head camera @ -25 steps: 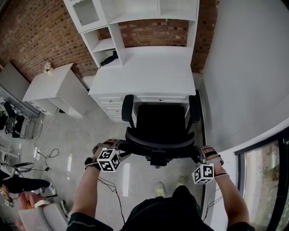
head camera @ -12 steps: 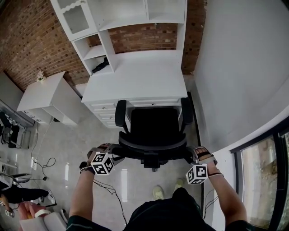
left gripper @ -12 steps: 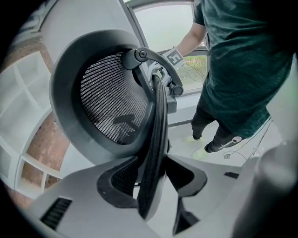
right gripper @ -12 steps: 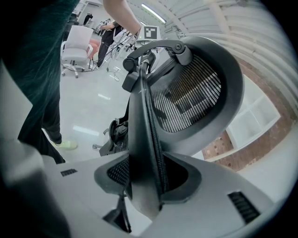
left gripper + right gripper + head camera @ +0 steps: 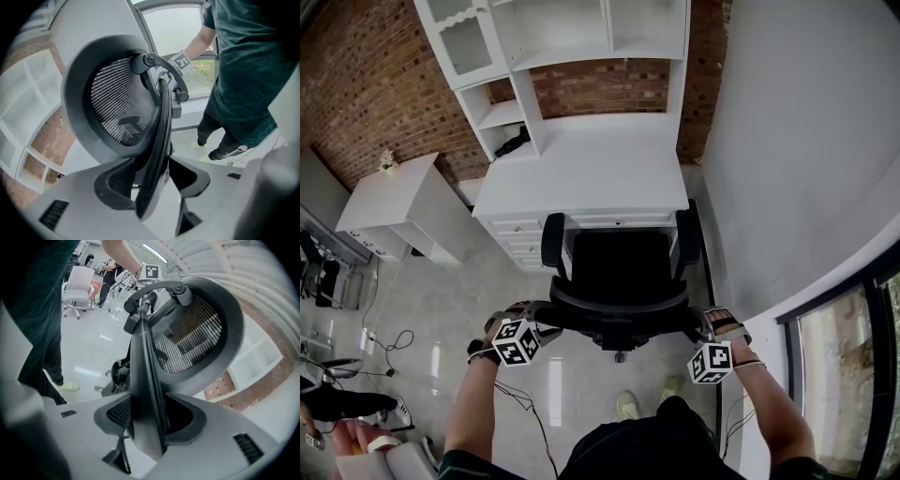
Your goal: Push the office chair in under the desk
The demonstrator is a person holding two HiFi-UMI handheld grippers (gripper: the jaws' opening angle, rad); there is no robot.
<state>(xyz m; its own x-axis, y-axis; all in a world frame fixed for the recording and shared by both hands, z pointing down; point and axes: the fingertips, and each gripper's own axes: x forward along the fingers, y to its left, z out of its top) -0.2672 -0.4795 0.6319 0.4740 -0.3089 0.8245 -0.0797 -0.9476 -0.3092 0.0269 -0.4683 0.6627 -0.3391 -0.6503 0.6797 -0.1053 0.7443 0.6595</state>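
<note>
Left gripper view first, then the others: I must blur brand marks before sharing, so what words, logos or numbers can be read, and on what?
"Champion": white script on the person's dark trouser leg, small and only just readable.
On the marker cubes: black-and-white squares only, no letters or digits.
On the office chair and the desk: no print visible.

**Black chair, white furniture, red brick**

The office chair (image 5: 623, 267) at centre frame is black, and its backrest is a fine black mesh. The tabletop (image 5: 581, 169) above it is plain white, like the shelves (image 5: 553, 37) at top and the cabinet (image 5: 398, 202) at left. The brick wall (image 5: 375, 84) at upper left is red-brown with pale joints. The floor (image 5: 441, 300) is glossy pale grey.
</note>
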